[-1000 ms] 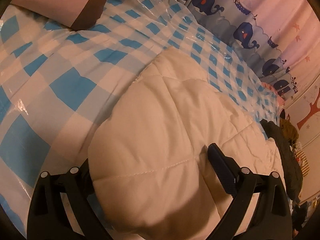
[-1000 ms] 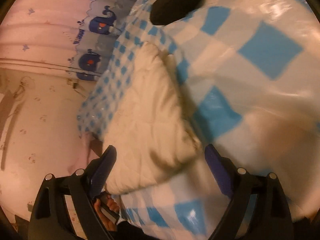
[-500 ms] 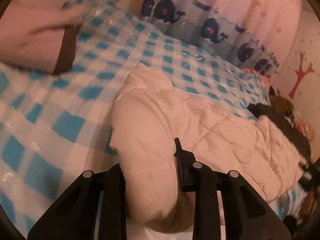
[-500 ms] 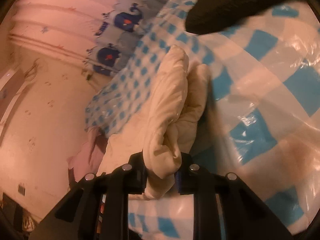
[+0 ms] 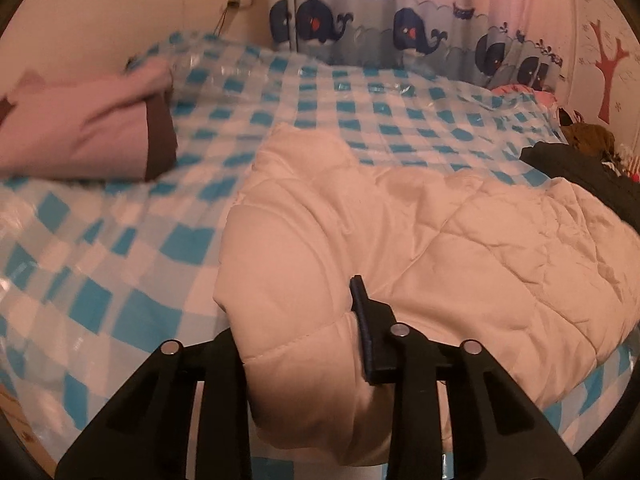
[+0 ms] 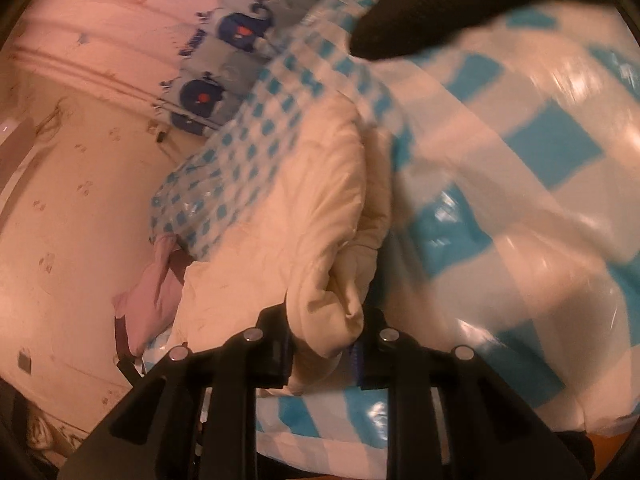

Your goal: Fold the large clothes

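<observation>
Left gripper (image 5: 300, 344) pinching the cream quilted jacket (image 5: 420, 240) at six o'clock; right gripper (image 6: 326, 334) clamped on its bunched edge too. Jacket sprawls across the blue-checked bed cover (image 5: 120, 260), centre to three o'clock.

The cream jacket (image 5: 420, 240) is soft, puffy quilted cloth with a matt finish and stitched seams. Under it, the blue-and-white checked cover (image 5: 120, 264) looks like glossy plastic film, crinkled and catching glare. Both hand-held grippers, the left (image 5: 298, 332) and the right (image 6: 326, 332), are matt black plastic with shiny metal pins. At upper right of the left view hangs a printed cloth curtain (image 5: 420, 36).
</observation>
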The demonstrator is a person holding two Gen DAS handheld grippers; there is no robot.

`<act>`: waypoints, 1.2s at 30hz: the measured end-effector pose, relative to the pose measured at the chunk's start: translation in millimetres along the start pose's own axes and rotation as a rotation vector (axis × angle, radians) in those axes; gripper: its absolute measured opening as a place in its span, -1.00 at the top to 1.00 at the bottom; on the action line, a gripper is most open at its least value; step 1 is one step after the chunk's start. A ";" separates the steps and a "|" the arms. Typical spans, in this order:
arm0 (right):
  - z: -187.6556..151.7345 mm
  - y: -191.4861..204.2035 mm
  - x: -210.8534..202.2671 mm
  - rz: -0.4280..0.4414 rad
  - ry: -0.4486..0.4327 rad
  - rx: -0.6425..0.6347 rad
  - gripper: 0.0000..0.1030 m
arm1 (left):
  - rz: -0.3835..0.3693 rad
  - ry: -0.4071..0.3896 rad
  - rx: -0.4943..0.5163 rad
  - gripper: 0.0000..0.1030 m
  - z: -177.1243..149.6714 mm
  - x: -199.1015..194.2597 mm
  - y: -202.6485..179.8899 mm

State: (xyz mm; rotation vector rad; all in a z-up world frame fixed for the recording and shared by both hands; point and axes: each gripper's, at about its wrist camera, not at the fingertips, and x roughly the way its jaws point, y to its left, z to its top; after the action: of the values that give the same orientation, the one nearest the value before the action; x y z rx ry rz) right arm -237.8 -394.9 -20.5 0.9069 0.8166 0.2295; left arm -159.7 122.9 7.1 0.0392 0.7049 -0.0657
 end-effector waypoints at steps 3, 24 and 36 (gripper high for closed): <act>1.8 19.0 -13.1 0.042 -0.043 -0.045 0.57 | 0.021 -0.064 0.028 0.54 7.4 -20.8 -4.4; -14.3 21.5 -23.5 -0.001 -0.001 -0.113 0.57 | 0.160 -0.053 0.159 0.54 -0.1 -13.7 -22.0; -54.3 -27.2 -1.9 -0.095 0.124 0.030 0.54 | 0.213 0.006 0.207 0.35 0.0 8.0 -21.7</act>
State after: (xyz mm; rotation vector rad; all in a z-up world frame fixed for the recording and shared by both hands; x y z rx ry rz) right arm -282.0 -379.6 -59.3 0.8861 0.9785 0.1920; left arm -155.2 100.9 1.6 0.3121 0.6947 0.0664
